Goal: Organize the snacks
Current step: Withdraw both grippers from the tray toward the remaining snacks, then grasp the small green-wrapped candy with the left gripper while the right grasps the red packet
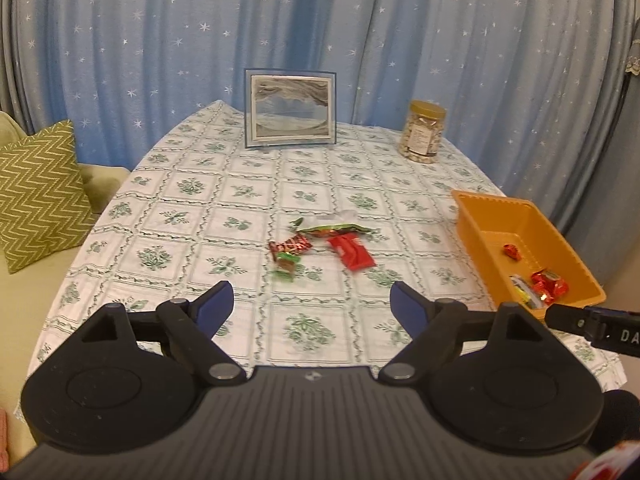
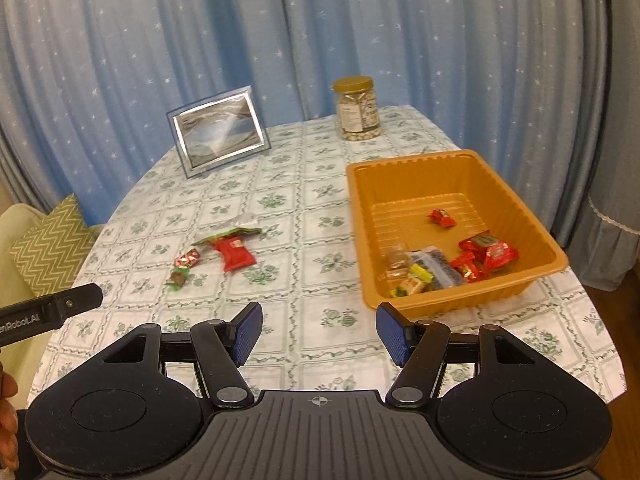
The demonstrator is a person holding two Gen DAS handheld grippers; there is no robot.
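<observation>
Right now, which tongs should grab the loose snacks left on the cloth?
Probably the left tongs: open, empty, with the red packet and small candies straight ahead. The right tongs face the orange tray's corner.

Two handheld grippers hover above the table (image 1: 248, 184), both pointing across it. The left gripper (image 1: 312, 306) has its blue-padded jaws spread wide, holding nothing. The right gripper (image 2: 319, 334) is likewise spread and empty.

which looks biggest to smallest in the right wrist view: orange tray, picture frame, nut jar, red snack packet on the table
1. orange tray
2. picture frame
3. nut jar
4. red snack packet
Tray sits nearest the camera; jar and packet look close in size, so their order is unsure.
</observation>
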